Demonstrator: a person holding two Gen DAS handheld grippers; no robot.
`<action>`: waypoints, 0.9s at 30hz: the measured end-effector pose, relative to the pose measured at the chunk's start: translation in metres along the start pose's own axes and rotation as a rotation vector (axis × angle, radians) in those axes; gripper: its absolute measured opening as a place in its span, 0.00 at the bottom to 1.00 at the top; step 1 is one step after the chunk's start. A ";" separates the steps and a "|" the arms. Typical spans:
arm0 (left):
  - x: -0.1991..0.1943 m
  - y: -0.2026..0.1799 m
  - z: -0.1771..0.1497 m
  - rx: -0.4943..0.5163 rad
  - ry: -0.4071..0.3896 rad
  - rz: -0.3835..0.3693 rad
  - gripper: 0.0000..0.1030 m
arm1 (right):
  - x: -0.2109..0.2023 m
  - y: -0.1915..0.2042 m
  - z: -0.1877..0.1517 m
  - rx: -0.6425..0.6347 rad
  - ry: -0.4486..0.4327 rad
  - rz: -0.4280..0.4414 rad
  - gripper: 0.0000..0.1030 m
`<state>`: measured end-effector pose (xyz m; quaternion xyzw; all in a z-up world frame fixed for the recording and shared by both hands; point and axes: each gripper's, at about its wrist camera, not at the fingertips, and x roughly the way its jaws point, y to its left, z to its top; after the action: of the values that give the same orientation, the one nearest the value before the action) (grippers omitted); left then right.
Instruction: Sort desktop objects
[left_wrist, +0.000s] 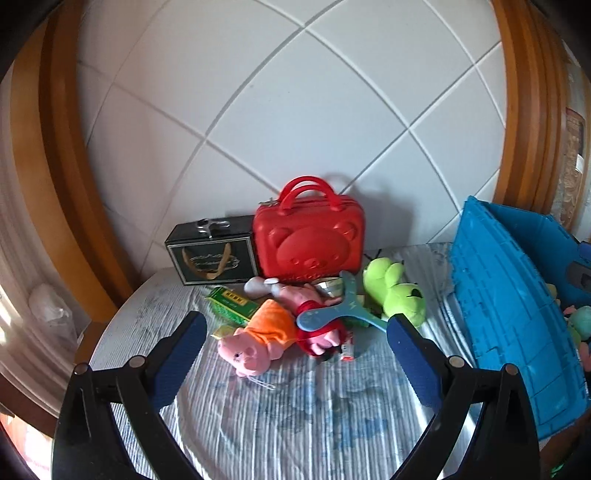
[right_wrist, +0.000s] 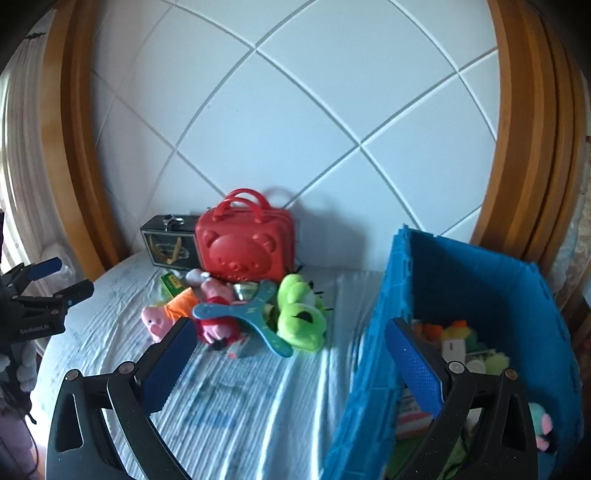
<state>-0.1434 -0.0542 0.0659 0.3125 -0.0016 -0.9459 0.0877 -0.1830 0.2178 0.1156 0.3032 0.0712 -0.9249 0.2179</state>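
Note:
A heap of toys lies on the striped cloth: a pink pig plush in an orange dress, a pig in a red dress, a blue boomerang and a green frog plush. My left gripper is open and hangs in front of the heap, touching nothing. It also shows at the left edge of the right wrist view as the left gripper. My right gripper is open and empty. Its right finger stands in front of the blue crate, which holds several toys.
A red bear-face case and a black gift box stand against the white tiled wall. A green carton and a metal bowl lie in the heap. The blue crate stands tilted at the right. Wooden frames flank the wall.

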 end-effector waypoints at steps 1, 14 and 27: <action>0.009 0.014 -0.001 -0.011 0.010 0.012 0.96 | 0.012 0.010 0.003 -0.001 0.014 0.006 1.00; 0.170 0.126 -0.017 -0.148 0.235 0.096 0.96 | 0.221 0.006 0.002 0.153 0.294 -0.135 1.00; 0.427 0.152 -0.024 -0.268 0.542 0.162 0.96 | 0.406 -0.060 -0.005 0.258 0.471 -0.175 1.00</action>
<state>-0.4411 -0.2738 -0.1965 0.5377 0.1218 -0.8099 0.2005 -0.4998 0.1269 -0.1292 0.5277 0.0275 -0.8458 0.0741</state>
